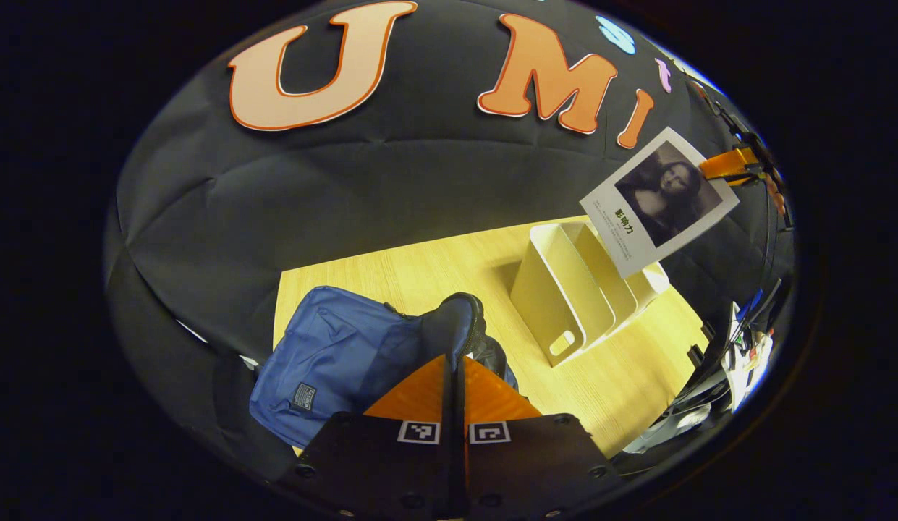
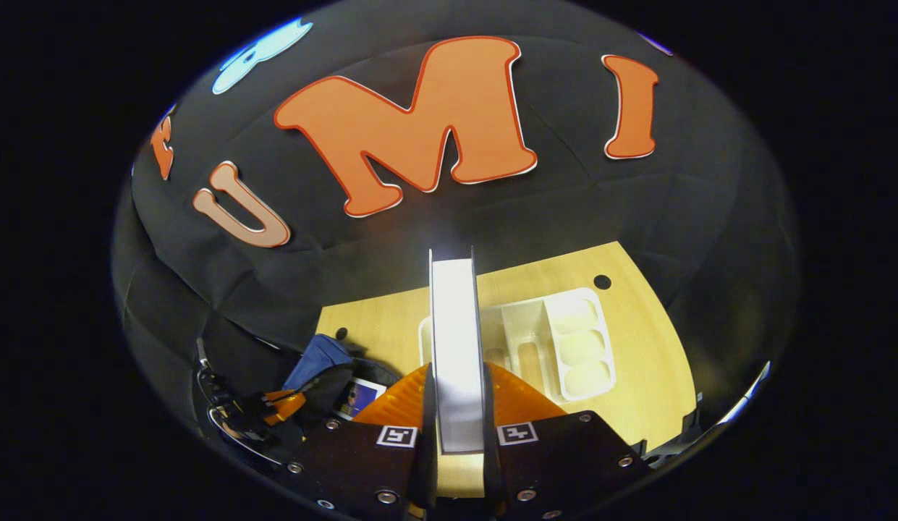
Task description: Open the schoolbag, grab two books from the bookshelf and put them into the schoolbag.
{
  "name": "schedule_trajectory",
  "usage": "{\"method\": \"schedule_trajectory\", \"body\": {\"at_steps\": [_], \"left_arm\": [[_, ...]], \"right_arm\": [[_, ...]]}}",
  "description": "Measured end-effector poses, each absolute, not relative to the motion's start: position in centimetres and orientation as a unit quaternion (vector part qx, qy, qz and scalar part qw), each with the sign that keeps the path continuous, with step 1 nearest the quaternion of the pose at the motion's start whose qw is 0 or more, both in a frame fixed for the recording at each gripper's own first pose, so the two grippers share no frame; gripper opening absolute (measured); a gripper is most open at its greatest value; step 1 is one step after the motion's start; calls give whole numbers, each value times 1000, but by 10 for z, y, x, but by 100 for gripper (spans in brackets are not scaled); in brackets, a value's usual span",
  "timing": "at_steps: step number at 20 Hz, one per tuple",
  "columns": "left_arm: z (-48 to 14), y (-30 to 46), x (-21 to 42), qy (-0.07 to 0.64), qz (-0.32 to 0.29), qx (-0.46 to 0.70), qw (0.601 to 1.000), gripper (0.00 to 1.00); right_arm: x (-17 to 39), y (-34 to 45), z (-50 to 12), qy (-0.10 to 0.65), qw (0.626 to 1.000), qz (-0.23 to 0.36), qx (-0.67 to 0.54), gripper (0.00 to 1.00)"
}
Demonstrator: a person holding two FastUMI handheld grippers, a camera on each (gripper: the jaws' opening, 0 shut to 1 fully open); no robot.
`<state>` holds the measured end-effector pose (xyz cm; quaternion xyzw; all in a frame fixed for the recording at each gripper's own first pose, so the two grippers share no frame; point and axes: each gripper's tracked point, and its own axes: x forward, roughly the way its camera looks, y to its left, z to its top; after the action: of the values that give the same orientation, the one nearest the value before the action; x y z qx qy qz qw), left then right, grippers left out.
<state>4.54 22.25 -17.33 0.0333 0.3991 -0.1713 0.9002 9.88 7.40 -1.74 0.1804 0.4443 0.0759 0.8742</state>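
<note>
The blue schoolbag (image 1: 333,354) lies on the wooden table (image 1: 420,268). My left gripper (image 1: 456,358) is shut on its dark zippered flap (image 1: 459,318) and holds that flap raised. High above the white bookshelf (image 1: 572,289), a book with a portrait cover (image 1: 658,199) hangs in the right gripper (image 1: 734,165). In the right gripper view that book (image 2: 456,325) stands edge-on, pages toward me, with my right gripper (image 2: 456,383) shut on it. The bookshelf (image 2: 564,340) lies below, and the schoolbag (image 2: 318,358) sits lower left. The left gripper (image 2: 278,405) is at its opening, where another book cover (image 2: 358,396) shows.
The table (image 2: 637,347) has a small dark hole (image 2: 602,281) near its back edge. Black cloth wall surrounds the table on the far and left sides. Cables and clutter (image 1: 745,354) sit beyond the table's right edge.
</note>
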Motion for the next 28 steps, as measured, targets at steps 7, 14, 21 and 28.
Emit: {"method": "schedule_trajectory", "body": {"at_steps": [7, 14, 21, 28], "left_arm": [[-172, 227, 50, 397, -150, 36, 905, 1], [-171, 231, 49, 395, -139, 30, 908, 1], [-169, 233, 50, 392, -134, 26, 910, 1], [-169, 235, 53, 388, -126, 15, 913, 1]], "right_arm": [[86, 126, -29, 434, 855, 130, 251, 25], [75, 183, -60, 446, 827, 163, 301, 25], [57, 240, -102, 451, 804, 163, 351, 25], [40, 288, -141, 457, 781, 136, 403, 25]]}}
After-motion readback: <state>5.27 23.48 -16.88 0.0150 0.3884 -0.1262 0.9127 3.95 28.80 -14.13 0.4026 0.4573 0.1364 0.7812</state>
